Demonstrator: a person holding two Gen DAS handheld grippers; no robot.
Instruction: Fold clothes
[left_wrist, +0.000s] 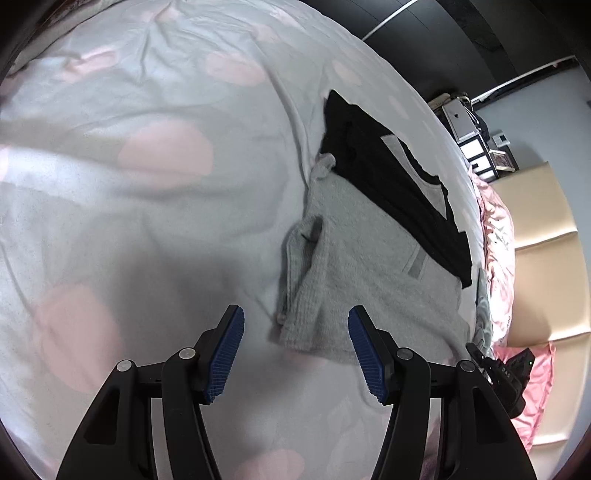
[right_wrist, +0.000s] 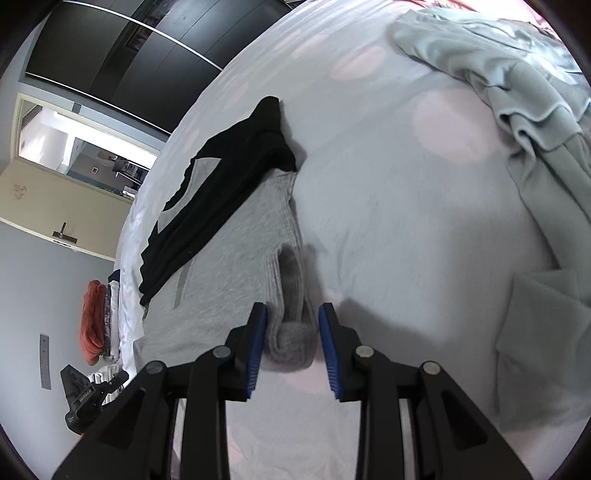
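Observation:
A folded grey sweater (left_wrist: 369, 280) lies on the white, pink-dotted bed sheet (left_wrist: 155, 206), with a black garment (left_wrist: 399, 184) overlapping its far side. My left gripper (left_wrist: 295, 350) hovers open just short of the sweater's near edge, nothing between its blue pads (left_wrist: 225, 350). In the right wrist view the grey sweater (right_wrist: 229, 258) and black garment (right_wrist: 221, 173) lie to the left. My right gripper (right_wrist: 291, 347) is shut on a rolled fold of the sweater's edge, which fills the gap between its pads (right_wrist: 258, 343).
A crumpled pale green garment (right_wrist: 535, 110) lies at the bed's far right. Pink bedding (left_wrist: 496, 221) and a beige padded panel (left_wrist: 546, 258) border the bed. A black device (left_wrist: 511, 376) sits at the bed's edge. Dark wardrobe doors (right_wrist: 129, 44) stand beyond.

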